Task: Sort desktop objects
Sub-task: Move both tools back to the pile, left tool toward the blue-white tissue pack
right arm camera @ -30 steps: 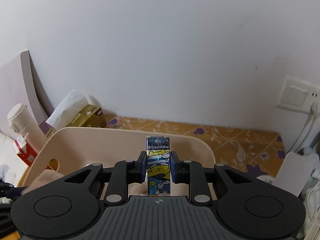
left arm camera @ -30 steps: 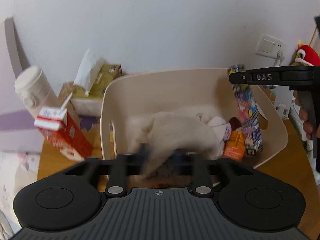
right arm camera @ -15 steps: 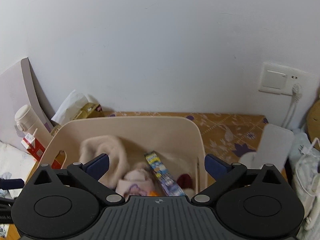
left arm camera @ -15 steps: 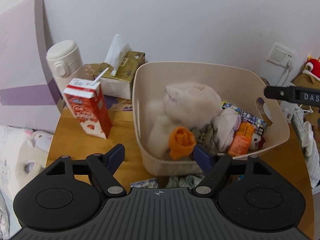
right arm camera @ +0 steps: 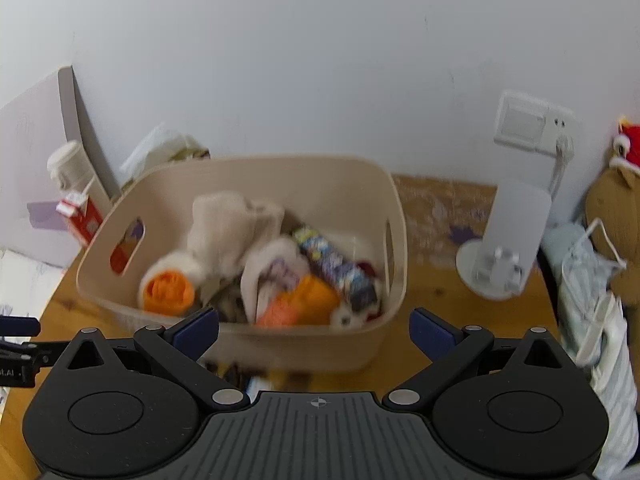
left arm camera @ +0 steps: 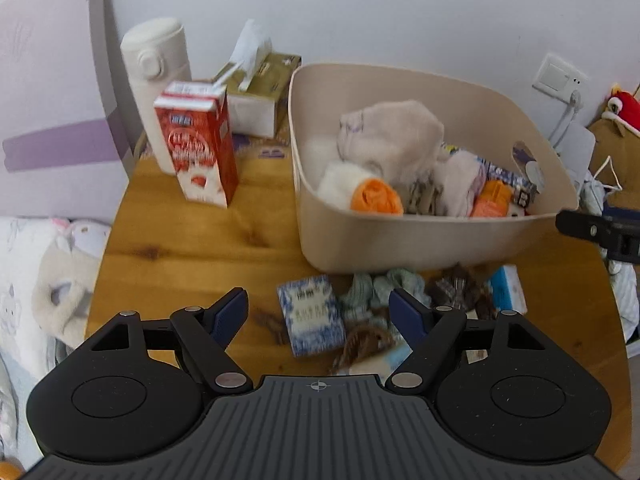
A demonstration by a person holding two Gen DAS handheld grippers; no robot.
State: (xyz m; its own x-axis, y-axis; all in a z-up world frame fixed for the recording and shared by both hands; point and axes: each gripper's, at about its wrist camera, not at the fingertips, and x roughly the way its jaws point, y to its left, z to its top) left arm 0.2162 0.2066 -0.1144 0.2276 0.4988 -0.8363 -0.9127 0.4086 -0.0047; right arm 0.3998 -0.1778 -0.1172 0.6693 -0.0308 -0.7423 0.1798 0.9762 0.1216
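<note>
A beige basket on the wooden table holds a cream cloth, an orange-tipped white roll, and a blue patterned carton lying flat. In front of the basket lie a blue-white packet, greenish socks and a brown bundle. My left gripper is open above the packet, touching nothing. My right gripper is open wide over the basket's near wall, with nothing held.
A red milk carton, a white flask and a tissue box stand left of the basket. A white stand and wall socket sit to the right. Plush toys lie beyond the table's edges.
The right gripper let the blue carton go into the basket and opened wide. The left gripper released the cream cloth. Both pulled back from the basket toward the table's near side.
</note>
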